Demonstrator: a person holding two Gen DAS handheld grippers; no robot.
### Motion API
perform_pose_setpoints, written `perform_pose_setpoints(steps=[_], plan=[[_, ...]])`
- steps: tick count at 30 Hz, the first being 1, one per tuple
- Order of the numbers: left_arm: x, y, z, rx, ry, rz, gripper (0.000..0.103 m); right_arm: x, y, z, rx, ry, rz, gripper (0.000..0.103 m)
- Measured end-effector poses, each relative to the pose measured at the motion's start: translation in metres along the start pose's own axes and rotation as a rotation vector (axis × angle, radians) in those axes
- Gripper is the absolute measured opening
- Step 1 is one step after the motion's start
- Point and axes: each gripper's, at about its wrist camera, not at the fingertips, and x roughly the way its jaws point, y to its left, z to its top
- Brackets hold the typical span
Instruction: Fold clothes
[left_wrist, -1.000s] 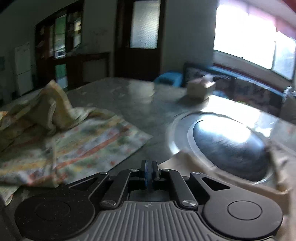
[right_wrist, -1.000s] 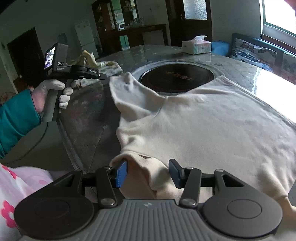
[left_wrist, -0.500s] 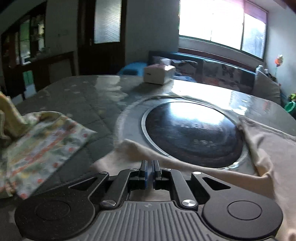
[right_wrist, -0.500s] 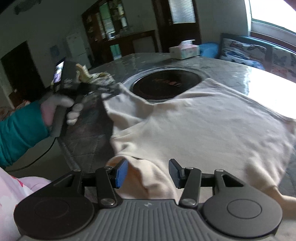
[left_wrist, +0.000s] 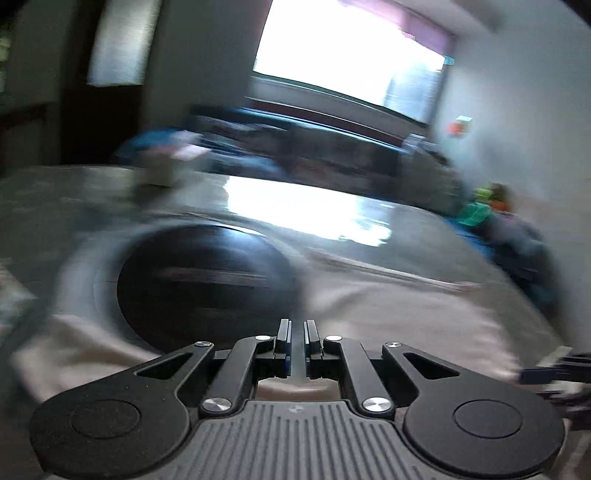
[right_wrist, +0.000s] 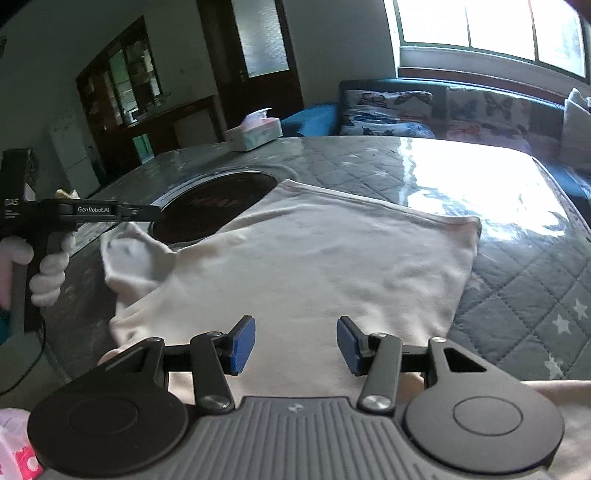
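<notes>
- Cream shirt lies spread flat on the quilted bench; its far corner overlaps the dark round inset in the bench top, and one sleeve sticks out on the left side.
- Right tool: jaws about half apart, hovering above the near part of the shirt, no cloth between the pads.
- Left tool: jaws nearly together, only a slit; its view is badly blurred and I cannot tell if any cloth is pinched. In the right wrist view it sits above the sleeve.
- Judgement: step in hand is taking hold of the sleeve side for the first fold.
- To do well: pinch both layers at the seam, lift low, carry evenly so the body stays flat.
- Tissue box at the far edge, well apart.
</notes>
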Motion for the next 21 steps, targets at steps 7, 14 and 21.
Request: perform_pose_setpoints(steps=[7,14,21], plan=[[0.051,-0.034,-0.008,0.058,0.115,-0.065,0.008,0.008,-0.014,-0.016,0.031,0.038,-0.053,0.050],[0.049,-0.010,-0.015,0.004,0.110,-0.006,0.008,-0.001,-0.019,-0.016,0.023,0.033,-0.063,0.050],[0.055,-0.011,-0.013,-0.001,0.105,-0.003,0.008,0.017,-0.026,-0.004,0.009,0.044,-0.058,0.051]])
